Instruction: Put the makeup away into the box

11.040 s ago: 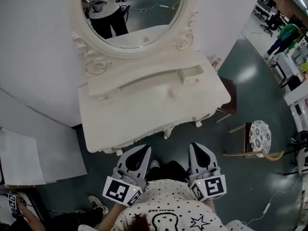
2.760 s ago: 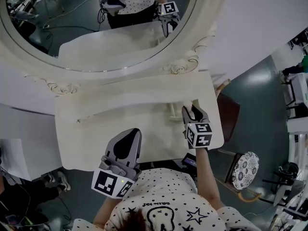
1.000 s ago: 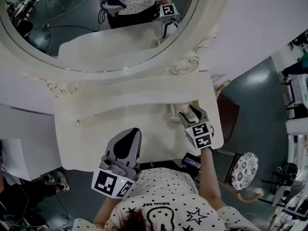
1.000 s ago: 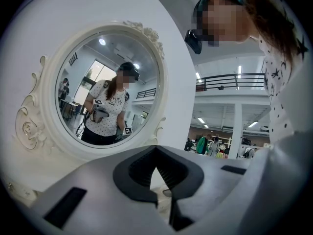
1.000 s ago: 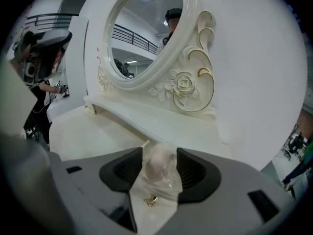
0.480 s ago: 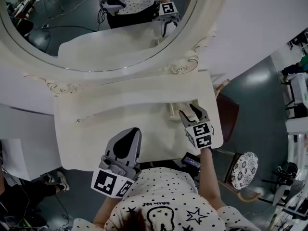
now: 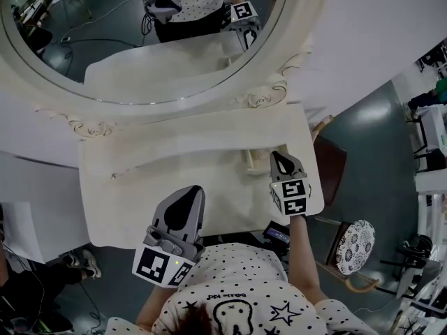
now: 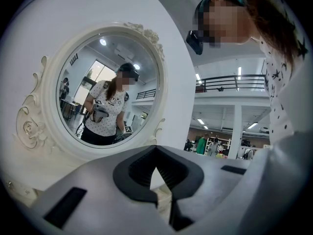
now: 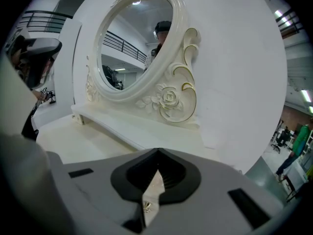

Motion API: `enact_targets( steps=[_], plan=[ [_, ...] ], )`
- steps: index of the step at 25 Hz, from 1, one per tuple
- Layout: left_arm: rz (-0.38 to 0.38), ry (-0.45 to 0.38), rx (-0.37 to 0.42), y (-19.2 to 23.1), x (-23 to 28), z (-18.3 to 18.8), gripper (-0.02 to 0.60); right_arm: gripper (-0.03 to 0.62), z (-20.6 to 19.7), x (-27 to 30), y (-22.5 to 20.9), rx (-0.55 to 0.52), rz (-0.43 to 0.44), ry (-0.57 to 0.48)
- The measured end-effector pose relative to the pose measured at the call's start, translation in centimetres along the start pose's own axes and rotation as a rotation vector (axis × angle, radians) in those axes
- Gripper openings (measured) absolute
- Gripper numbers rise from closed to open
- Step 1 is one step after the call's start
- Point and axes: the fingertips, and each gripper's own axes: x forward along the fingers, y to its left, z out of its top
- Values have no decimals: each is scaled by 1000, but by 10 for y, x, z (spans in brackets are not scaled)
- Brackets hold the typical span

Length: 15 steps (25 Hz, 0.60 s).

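Note:
A white vanity table [image 7: 140, 187] with an oval mirror [image 7: 140, 40] fills the head view. No makeup shows in any view. My right gripper [image 7: 278, 156] reaches over the table's right end to the small drawer on the raised shelf and hides most of it. Its jaws have just been closing. In the right gripper view they [image 9: 156, 169] stand together, with the drawer's small gold knob [image 9: 143, 207] in the slit between them. My left gripper [image 7: 191, 194] hangs in front of the table's front edge, shut and empty [image 8: 156, 156].
A dark chair [image 7: 332, 162] and a patterned round stool [image 7: 356, 246] stand on the floor right of the table. A black item [image 7: 278, 234] shows under the table's front right edge. White panels [image 7: 21, 222] lean at the left.
The right gripper's jaws stood open around the drawer front in the earlier frames and are now closed there. The left gripper has stayed where it was.

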Motion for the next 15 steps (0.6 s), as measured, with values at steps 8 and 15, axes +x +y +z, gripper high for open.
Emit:
enact_targets(
  steps=[8,15],
  plan=[
    [3,-5,3,1,-3,1,-5,6,12,-6,-2,28,-31,-44],
    [7,-16,9,5,-6,5,-5,6,74,-53,3,177,-30,-261]
  ],
)
